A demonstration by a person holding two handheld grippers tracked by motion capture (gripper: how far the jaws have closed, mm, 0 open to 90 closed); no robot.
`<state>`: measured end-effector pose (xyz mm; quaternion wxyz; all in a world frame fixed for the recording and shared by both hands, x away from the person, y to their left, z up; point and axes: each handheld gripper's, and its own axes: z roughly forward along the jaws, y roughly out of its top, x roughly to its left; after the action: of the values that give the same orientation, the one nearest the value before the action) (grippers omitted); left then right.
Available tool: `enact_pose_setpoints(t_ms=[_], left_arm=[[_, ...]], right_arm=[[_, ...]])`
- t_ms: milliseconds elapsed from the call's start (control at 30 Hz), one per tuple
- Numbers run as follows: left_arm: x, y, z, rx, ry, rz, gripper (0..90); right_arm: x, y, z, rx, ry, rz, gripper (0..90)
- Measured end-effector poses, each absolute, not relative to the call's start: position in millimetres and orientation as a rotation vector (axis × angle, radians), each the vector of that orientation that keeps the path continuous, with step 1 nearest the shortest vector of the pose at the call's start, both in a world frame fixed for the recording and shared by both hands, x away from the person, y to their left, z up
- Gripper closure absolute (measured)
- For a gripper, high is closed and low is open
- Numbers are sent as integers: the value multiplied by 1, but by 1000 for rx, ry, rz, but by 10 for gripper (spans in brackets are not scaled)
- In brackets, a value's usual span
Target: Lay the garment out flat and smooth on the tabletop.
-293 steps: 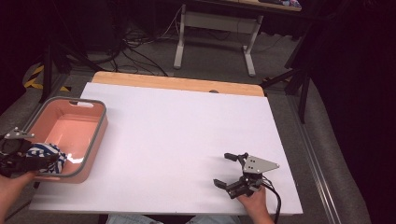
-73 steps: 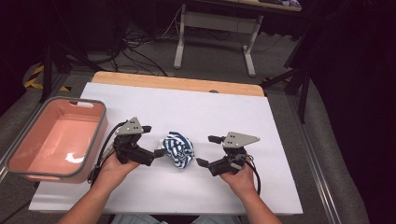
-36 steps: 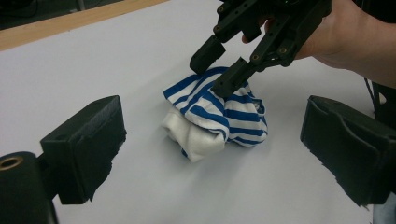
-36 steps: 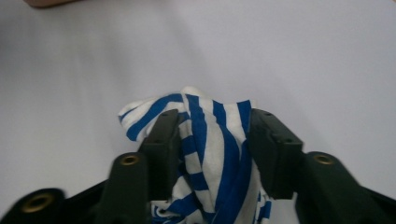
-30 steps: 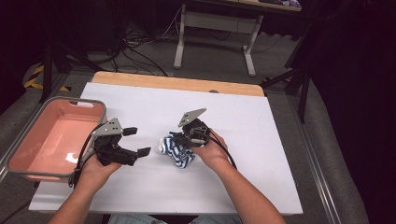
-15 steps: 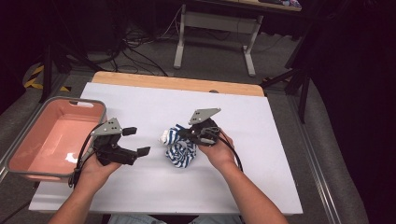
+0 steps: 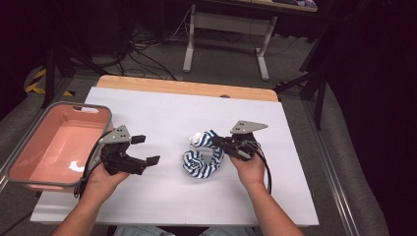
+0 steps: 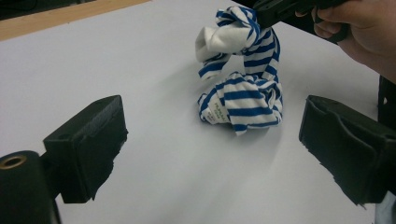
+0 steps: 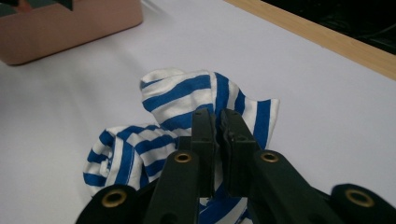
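- Centre of the high view, on the white table (image 7: 162,206): blue-and-white striped cloth (image 7: 202,158), bunched, lower part lying on the surface, upper end lifted toward the right.
- Right of the cloth: right gripper (image 7: 222,143), clamped tight on the cloth's raised end, grey plate on top, cable trailing down past the wrist.
- Right gripper view: jaws nearly touching, striped fabric pinched between them and fanning out beyond the tips (image 9: 205,100).
- Left of the cloth, well apart from it: left gripper (image 7: 146,150), jaws spread wide, nothing between them.
- Left gripper view: both black pads (image 8: 88,140) at the frame's sides, cloth (image 8: 243,100) ahead in the gap but untouched; small white label visible on the lower bundle.
- Far left of the high view: pink tub (image 7: 29,181) with grey rim, hanging over the table's left edge.
- Upper edge of the table: bare wooden strip (image 7: 187,88).
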<state>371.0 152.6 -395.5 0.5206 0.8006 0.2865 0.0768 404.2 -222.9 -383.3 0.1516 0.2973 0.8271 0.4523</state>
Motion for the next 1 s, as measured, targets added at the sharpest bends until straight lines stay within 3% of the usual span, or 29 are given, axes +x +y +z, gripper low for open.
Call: enact_pose_setpoints(t_ms=[533,667,833,867,900,1000], left_arm=[[371,146,-399,1935,683,173,82],[371,144,-400,1939,682,166,82],[371,140,-401,1946,672,163,81],[371,140,-401,1946,672,163,79],[371,137,-402,1948,669,154,76],[373,131,-404,1959,660,146,56]], right_arm=[[400,-286,-414,1172,2234,1218,829],[398,-295,-420,1215,2203,1174,779],[394,-308,-425,1272,2162,1176,581],[394,-308,-425,1272,2162,1176,581],[391,-314,-426,1278,2138,1222,464],[385,-321,-426,1265,2099,1267,285]])
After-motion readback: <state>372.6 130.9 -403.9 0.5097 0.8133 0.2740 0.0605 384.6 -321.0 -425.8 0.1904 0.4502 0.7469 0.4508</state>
